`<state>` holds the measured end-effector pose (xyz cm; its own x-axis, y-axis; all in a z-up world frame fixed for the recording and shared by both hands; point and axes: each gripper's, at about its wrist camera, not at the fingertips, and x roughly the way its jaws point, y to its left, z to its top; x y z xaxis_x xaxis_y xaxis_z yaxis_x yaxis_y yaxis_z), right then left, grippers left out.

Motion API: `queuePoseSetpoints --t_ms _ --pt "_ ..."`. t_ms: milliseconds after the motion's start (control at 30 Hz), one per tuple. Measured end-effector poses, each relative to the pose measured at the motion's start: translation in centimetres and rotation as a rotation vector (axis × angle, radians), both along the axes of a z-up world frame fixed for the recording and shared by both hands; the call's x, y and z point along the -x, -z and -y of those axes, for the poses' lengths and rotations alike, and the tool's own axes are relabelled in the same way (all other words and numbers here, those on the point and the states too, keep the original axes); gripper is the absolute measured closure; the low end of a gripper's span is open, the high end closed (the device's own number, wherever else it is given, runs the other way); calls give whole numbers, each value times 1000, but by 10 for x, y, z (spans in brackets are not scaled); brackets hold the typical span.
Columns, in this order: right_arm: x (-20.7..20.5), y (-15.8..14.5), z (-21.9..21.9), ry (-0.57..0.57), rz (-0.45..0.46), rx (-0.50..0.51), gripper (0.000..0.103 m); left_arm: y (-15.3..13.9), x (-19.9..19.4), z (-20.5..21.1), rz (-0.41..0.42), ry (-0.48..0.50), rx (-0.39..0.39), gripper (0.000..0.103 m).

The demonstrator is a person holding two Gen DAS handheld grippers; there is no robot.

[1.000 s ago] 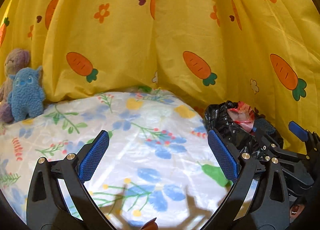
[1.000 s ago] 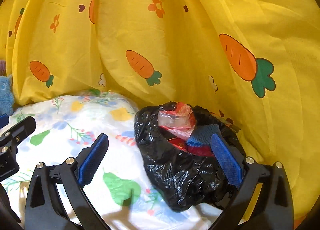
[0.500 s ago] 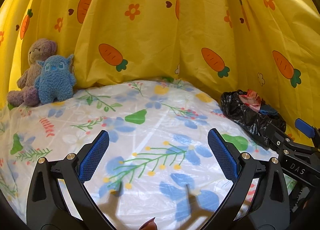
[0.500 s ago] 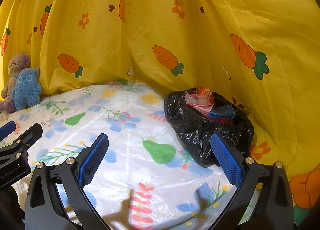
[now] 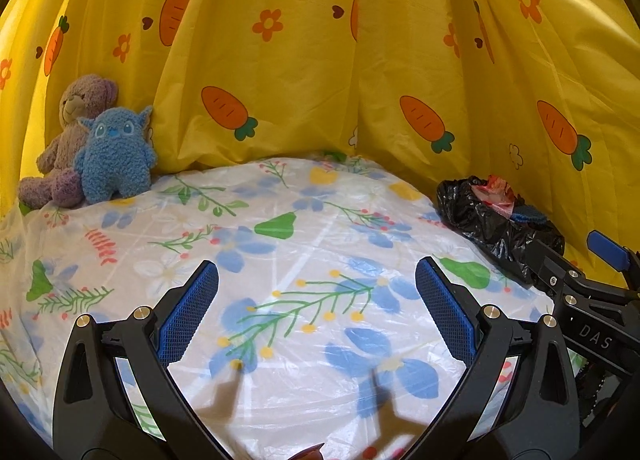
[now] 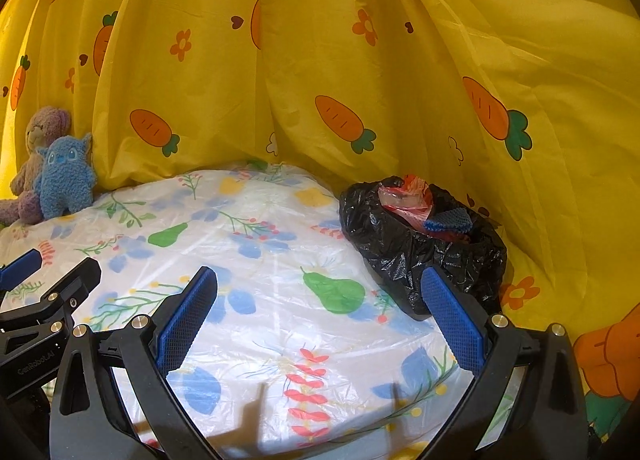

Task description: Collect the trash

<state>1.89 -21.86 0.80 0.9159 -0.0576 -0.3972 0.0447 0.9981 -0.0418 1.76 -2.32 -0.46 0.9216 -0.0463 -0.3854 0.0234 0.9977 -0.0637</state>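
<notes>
A black trash bag [image 6: 420,252] stands at the back right of the floral-covered table [image 6: 280,300], against the yellow curtain. Red and clear wrappers and a blue scrap [image 6: 448,220] stick out of its open top. The bag also shows in the left wrist view [image 5: 492,224], far right. My left gripper [image 5: 316,312] is open and empty over the middle of the table. My right gripper [image 6: 320,316] is open and empty, the bag just beyond its right finger. The right gripper's body shows at the right edge of the left wrist view [image 5: 592,320].
A yellow carrot-print curtain [image 5: 320,60] hangs around the back and right. A blue plush monster [image 5: 114,156] and a purple teddy bear [image 5: 68,140] sit at the back left. The table cover [image 5: 280,260] is glossy plastic with flowers and pears.
Both grippers have pulled back and away from the trash bag, so more table and the plush toys have come into view. Both stay open and empty.
</notes>
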Motion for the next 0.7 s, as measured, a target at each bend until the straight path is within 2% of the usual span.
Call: queuePoseSetpoints --t_ms 700 --pt "1 -2 -3 -1 10 12 5 -3 -1 6 2 1 -10 6"
